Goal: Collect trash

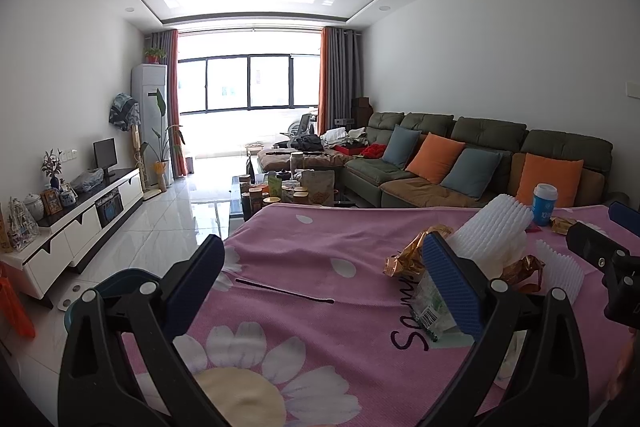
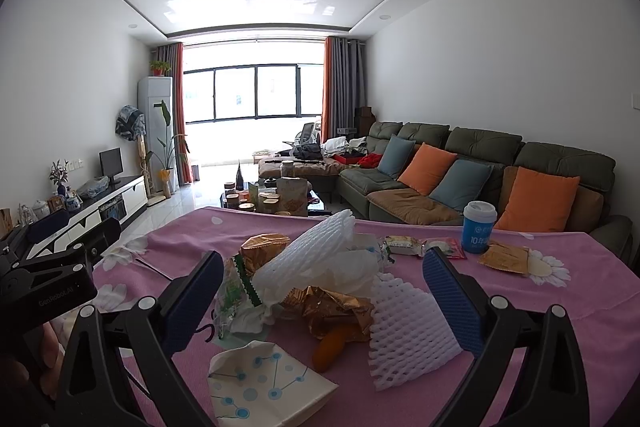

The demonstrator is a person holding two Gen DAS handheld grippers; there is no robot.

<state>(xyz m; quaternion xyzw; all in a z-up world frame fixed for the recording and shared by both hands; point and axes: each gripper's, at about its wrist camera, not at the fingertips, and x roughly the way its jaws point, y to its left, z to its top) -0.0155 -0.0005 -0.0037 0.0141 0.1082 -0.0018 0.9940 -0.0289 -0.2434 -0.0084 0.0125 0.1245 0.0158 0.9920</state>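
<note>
On the pink daisy-print tablecloth (image 1: 320, 247), the left gripper (image 1: 328, 279) hung with its jaws spread wide and gripping nothing, a thin black stick (image 1: 284, 291) lying on the cloth between its fingers. Further right, the trash sat heaped at mid-table: white foam fruit nets (image 2: 412, 331), gold foil wrappers (image 2: 336, 307), crumpled tissue and a clear green-printed bag (image 2: 232, 291), with a blue-dotted paper wrapper (image 2: 264, 375) nearest the camera. Over that heap the right gripper (image 2: 324, 295) was also wide open and empty, and a blue-and-white cup (image 2: 478, 227) stood beyond on the right.
</note>
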